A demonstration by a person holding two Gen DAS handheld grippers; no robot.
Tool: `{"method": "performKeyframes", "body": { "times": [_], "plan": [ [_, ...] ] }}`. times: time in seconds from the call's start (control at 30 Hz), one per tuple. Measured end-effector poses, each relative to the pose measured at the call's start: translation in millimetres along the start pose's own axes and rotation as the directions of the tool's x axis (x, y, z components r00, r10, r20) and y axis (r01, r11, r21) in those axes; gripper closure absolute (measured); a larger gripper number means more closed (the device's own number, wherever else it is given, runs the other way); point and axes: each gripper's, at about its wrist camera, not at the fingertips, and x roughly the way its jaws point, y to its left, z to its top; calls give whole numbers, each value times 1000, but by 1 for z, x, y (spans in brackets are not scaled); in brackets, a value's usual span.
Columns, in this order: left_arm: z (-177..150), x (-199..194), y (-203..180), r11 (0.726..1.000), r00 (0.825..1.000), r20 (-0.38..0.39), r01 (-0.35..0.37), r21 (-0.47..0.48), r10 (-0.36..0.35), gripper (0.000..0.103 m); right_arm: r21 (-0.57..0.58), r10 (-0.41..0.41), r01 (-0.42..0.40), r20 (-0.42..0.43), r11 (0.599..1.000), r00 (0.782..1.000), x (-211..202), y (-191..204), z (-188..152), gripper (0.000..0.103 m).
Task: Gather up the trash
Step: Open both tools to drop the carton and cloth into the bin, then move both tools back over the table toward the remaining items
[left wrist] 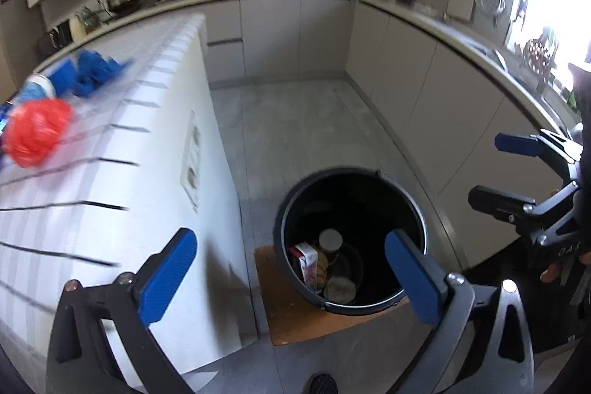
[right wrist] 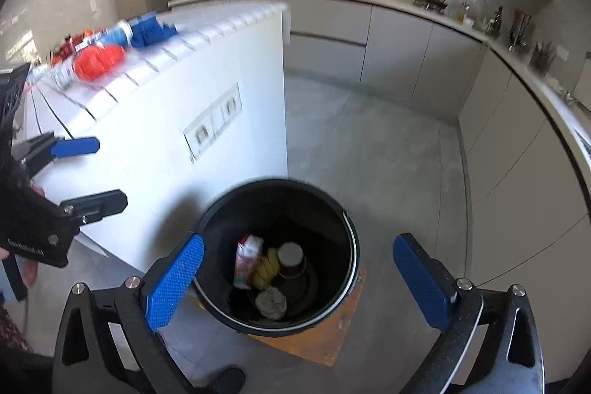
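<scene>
Both of my grippers stand wide apart and carry nothing: the left gripper (left wrist: 291, 276) and the right gripper (right wrist: 299, 283) each frame the bin (right wrist: 207, 239) with only air between their ribbed blue pads.

Nearest below me, that bin is a round black bucket with smooth walls and a thin wire handle along its rim, set on a flat orange-brown mat (right wrist: 332, 338) on the grey floor. Four pieces lie at its bottom, I judge: a glossy pink-and-white carton (right wrist: 247, 261) standing on end, a yellow banana (right wrist: 267, 268), a cup (right wrist: 291, 259) seen from above, and a grey crumpled wad (right wrist: 271, 301).

Next comes the white tiled counter (right wrist: 166, 120) with dark grout lines and two sockets on its side panel. On its top, well apart from the bin, the rest of the trash waits: a crinkly red bag (left wrist: 35, 132), a blue cloth-like heap (left wrist: 94, 72) and a blue-and-white can (left wrist: 38, 89) lying on its side, all motion-blurred.

For the next pickup I would swing across to the counter keeping the jaws wide, take the soft red bag with one gripper by pinching deep into its folds, and approach the can across its round body so it cannot roll.

Farthest off are grey cabinets and a cluttered worktop.
</scene>
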Motion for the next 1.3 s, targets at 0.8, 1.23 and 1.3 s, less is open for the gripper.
{"method": "performKeyframes", "body": {
  "times": [0.8,1.23,1.3],
  "plan": [
    [-43,-139,141,907,918,174,-295,-301,356,0,-89,109,-95,165,992,980,-61,137,73,0],
    [-57,-170,197,880,887,233,-297,-369,398,0,-135,171,-147,194,980,966,-66,218,107,0],
    [-58,-172,210,879,882,250,-292,-377,400,0,-136,178,-153,196,979,964,-66,230,113,0]
  ]
}}
